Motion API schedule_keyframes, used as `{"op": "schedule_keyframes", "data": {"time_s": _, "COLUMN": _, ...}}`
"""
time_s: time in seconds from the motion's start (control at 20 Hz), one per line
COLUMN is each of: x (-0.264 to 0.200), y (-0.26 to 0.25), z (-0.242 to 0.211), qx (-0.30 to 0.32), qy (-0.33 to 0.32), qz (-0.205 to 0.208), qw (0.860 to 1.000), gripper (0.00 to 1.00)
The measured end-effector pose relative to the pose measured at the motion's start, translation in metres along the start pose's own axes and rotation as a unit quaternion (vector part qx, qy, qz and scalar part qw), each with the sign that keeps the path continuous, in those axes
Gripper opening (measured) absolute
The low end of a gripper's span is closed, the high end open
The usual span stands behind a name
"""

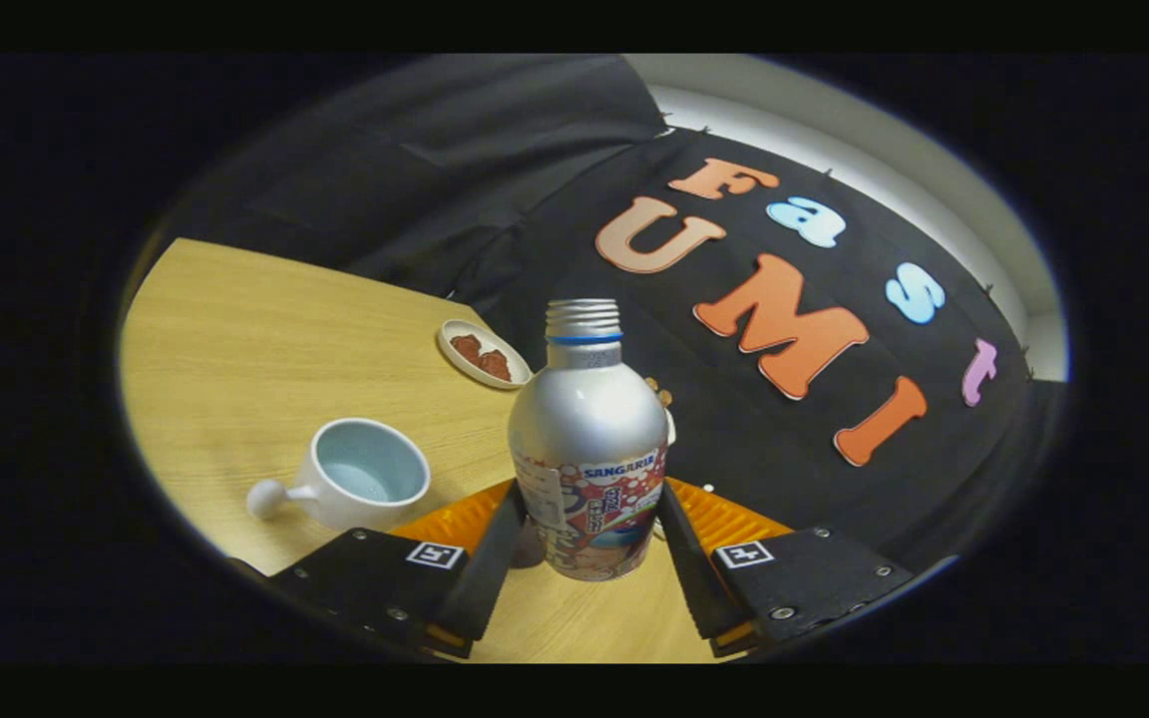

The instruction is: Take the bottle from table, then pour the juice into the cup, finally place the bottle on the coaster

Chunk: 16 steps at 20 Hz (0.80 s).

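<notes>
Gripping bottle (pixel 589 439), claw (pixel 589 543); cup (pixel 367 477) empty.

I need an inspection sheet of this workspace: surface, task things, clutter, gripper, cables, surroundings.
Surface: wooden table, tilted in the view.
Job's things: silver bottle, cap off, between the fingers; white cup with handle, beside the bottle, whether it holds liquid cannot be told.
Clutter: small plate with brown pieces, beyond the bottle.
Gripper: gripper fingers at both sides of the bottle's lower part; contact cannot be confirmed.
Cables: nothing seen.
Surroundings: black cloth wall.
</notes>
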<state>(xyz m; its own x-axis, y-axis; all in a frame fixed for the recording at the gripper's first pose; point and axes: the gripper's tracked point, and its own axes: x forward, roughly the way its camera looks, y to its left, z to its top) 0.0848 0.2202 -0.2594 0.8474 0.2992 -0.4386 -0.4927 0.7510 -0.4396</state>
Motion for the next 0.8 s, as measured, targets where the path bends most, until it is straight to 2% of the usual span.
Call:
{"op": "schedule_keyframes", "data": {"time_s": 0.25, "x": 0.01, "y": -0.01, "z": -0.005, "qx": 0.113, "qy": 0.004, "qz": 0.009, "qw": 0.994, "gripper": 0.77}}
{"op": "schedule_keyframes", "data": {"time_s": 0.45, "x": 0.02, "y": -0.009, "z": -0.006, "qx": 0.22, "qy": 0.003, "qz": 0.022, "qw": 0.975, "gripper": 0.77}}
{"op": "schedule_keyframes", "data": {"time_s": 0.8, "x": 0.042, "y": -0.005, "z": -0.018, "qx": 0.309, "qy": 0.009, "qz": 0.022, "qw": 0.951, "gripper": 0.77}}
